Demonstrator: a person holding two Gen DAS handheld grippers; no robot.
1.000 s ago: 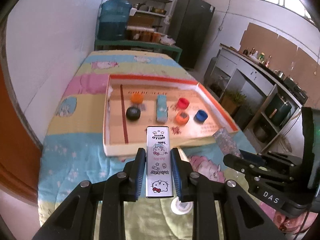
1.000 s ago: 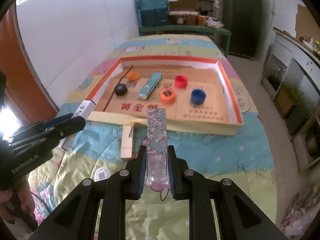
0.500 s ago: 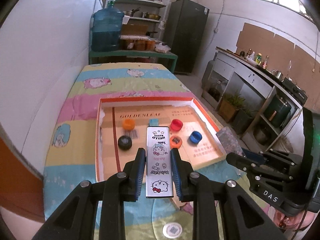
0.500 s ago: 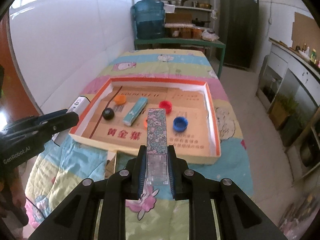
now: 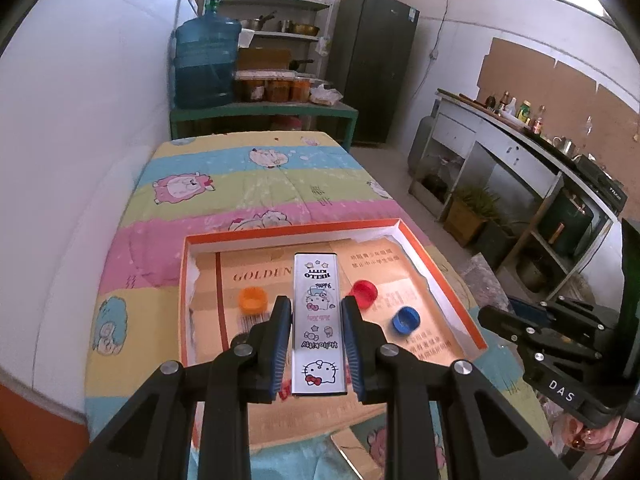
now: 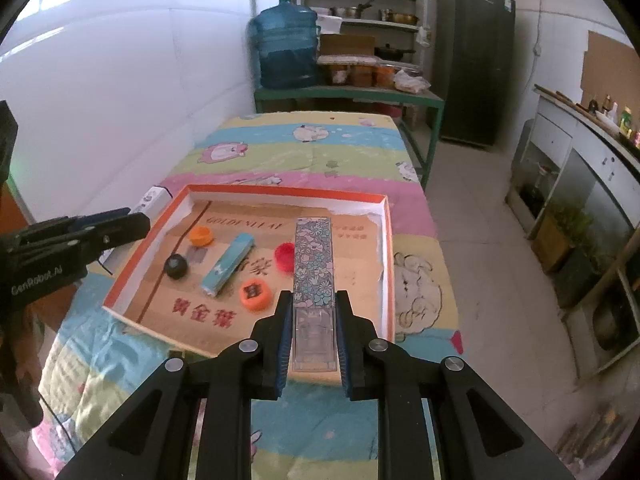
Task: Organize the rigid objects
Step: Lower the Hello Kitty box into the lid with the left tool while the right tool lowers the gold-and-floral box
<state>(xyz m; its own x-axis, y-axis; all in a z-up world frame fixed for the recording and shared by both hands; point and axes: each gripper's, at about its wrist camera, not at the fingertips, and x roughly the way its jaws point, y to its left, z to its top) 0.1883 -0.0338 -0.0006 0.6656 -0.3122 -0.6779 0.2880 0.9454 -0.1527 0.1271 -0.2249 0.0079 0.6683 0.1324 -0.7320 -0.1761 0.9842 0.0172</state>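
Left tongs [image 5: 316, 328]: clamped on the white cartoon-cat case [image 5: 319, 322], gripped by its long sides and held lengthwise above the tray's near half
Right tongs [image 6: 313, 328]: clamped on the floral case [image 6: 313, 264]; its clear end sits between the pads, its patterned end reaches out over the tray
Tray [image 6: 288, 193]: orange-rimmed cardboard, lying on the striped cartoon cloth [image 6: 304, 148] that covers the table
Inside the tray: orange cap [image 6: 201, 235]; black cap [image 6: 176, 266]; light blue box [image 6: 229, 263]; red cap [image 6: 285, 255]; second orange cap [image 6: 254, 295]; blue cap [image 5: 405, 320]; all well apart
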